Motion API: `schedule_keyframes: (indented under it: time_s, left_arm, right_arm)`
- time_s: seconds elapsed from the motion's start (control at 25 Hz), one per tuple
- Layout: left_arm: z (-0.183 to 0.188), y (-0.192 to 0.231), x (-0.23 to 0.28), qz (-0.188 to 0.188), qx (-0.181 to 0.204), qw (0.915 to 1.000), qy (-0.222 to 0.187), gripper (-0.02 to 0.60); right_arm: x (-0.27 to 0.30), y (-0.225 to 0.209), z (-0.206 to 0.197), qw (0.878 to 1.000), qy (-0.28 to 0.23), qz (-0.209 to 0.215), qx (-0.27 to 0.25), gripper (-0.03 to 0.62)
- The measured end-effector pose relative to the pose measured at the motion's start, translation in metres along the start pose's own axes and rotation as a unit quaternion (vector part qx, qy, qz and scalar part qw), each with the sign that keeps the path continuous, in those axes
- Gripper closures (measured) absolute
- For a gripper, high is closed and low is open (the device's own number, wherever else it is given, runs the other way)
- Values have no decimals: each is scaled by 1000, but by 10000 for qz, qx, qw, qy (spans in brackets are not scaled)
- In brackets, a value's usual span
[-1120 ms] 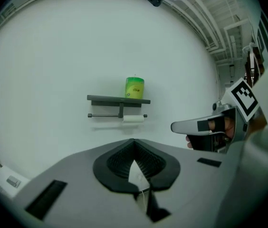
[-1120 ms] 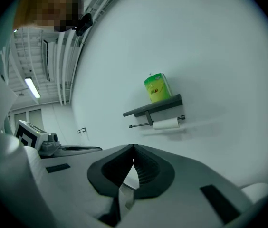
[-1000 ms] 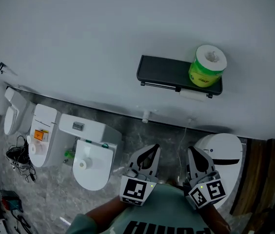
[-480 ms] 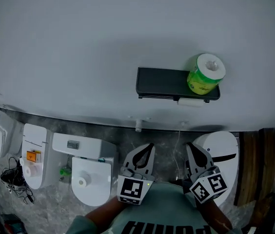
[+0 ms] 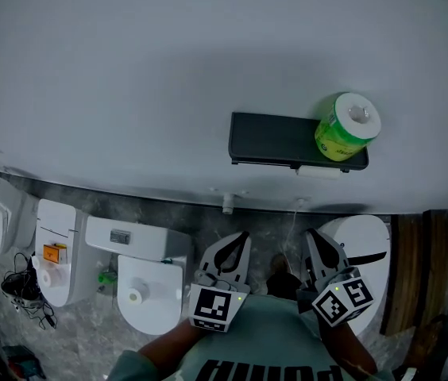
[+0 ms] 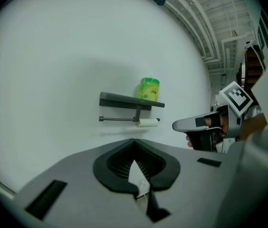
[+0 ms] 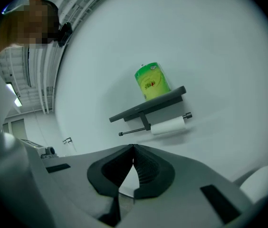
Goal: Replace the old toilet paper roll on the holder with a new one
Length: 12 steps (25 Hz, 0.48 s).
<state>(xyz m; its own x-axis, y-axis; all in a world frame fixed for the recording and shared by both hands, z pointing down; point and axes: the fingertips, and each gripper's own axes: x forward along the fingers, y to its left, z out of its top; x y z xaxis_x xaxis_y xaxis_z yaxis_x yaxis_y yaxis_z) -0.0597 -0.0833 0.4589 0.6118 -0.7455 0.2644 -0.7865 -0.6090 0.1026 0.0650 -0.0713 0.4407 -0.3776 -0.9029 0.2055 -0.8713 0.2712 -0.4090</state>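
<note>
The new roll (image 5: 347, 127), in a green wrapper, stands on the right end of the black shelf (image 5: 276, 140) on the far wall, ready just above the thin old roll (image 5: 317, 171). The left gripper (image 5: 238, 240) and right gripper (image 5: 317, 238) wait near, well apart from the shelf. Both are clenched on nothing, probably because no reach has begun.
</note>
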Motion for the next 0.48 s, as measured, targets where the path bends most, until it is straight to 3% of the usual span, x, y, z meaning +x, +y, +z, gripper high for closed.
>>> schedule_keyframes:
  time_s: [0.48]
  left_arm:
    - [18,-3,45,339,85,9992,217,577]
  right_arm:
    - [40,-43,13,9910,103,758,1095,583]
